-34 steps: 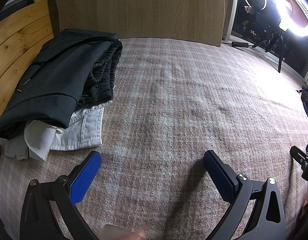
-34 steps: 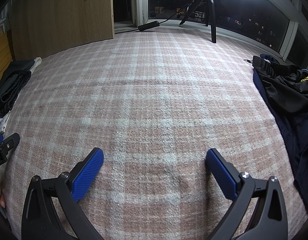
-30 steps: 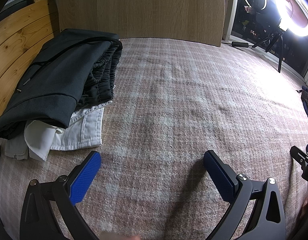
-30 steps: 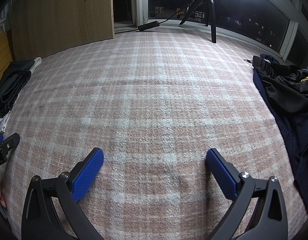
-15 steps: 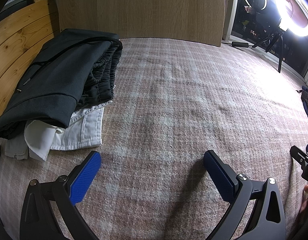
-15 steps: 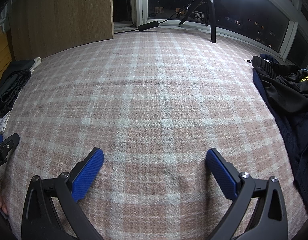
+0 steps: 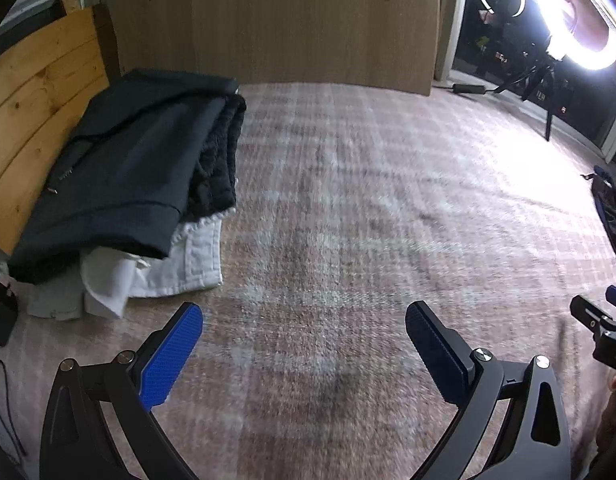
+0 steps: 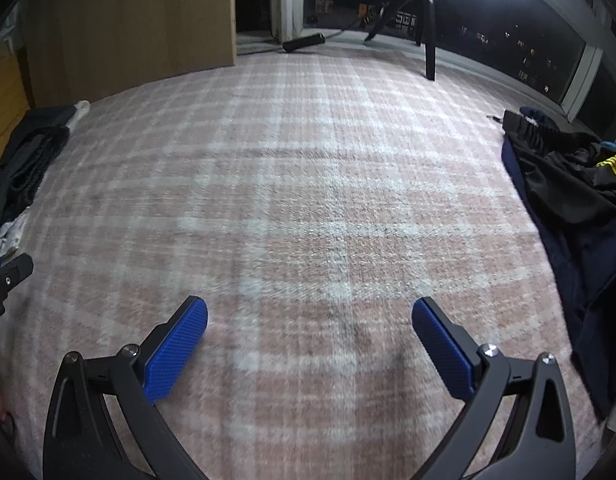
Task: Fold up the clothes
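Both tools (image 7: 304,330) (image 8: 310,322) newly raised, w/ blur

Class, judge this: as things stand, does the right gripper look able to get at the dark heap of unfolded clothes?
Probably yes. The right gripper is open and empty, and only bare plaid blanket lies between it and the dark heap on its right.

Folded stack (image 7: 124,184) left, loose clothes (image 8: 576,208) right

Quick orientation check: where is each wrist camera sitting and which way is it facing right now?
Left wrist: low over the plaid blanket, facing the folded stack; open left gripper.
Right wrist: low too, facing the window; unfolded dark clothes rightward; open right gripper.
Shared: blanket, ring light, stack.
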`<action>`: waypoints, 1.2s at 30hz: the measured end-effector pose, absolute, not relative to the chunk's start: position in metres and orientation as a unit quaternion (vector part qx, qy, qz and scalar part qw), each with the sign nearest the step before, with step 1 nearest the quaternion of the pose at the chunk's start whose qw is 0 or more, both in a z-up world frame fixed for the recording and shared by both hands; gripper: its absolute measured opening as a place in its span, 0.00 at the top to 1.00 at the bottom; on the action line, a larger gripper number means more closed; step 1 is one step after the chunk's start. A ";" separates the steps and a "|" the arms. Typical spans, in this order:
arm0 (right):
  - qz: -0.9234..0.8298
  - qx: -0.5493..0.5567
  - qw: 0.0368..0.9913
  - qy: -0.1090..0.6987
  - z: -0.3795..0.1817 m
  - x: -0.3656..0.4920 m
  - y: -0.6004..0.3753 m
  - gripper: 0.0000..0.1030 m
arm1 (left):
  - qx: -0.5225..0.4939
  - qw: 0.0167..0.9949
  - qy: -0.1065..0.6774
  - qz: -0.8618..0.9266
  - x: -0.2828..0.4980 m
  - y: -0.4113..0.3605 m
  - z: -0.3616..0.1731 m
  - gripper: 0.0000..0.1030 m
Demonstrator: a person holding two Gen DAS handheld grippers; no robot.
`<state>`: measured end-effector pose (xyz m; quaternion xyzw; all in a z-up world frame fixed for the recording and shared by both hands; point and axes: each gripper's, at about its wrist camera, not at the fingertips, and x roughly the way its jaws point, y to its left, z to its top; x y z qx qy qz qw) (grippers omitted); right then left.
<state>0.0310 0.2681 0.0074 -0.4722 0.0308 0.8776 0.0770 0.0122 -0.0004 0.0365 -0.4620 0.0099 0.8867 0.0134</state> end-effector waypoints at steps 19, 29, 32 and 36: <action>0.911 -0.399 0.091 0.059 0.128 0.107 0.271 0.00 | -0.381 0.058 0.024 0.923 0.055 -0.003 0.149 0.01; 0.923 -0.337 0.171 0.076 0.181 0.157 0.309 0.00 | -0.328 0.120 0.046 0.936 0.065 0.024 0.199 0.01; 0.920 -0.328 0.202 0.079 0.189 0.176 0.323 0.00 | -0.321 0.144 0.051 0.935 0.065 0.038 0.207 0.01; 0.910 -0.325 0.244 0.078 0.191 0.200 0.348 0.00 | -0.321 0.169 0.052 0.931 0.062 0.056 0.210 0.01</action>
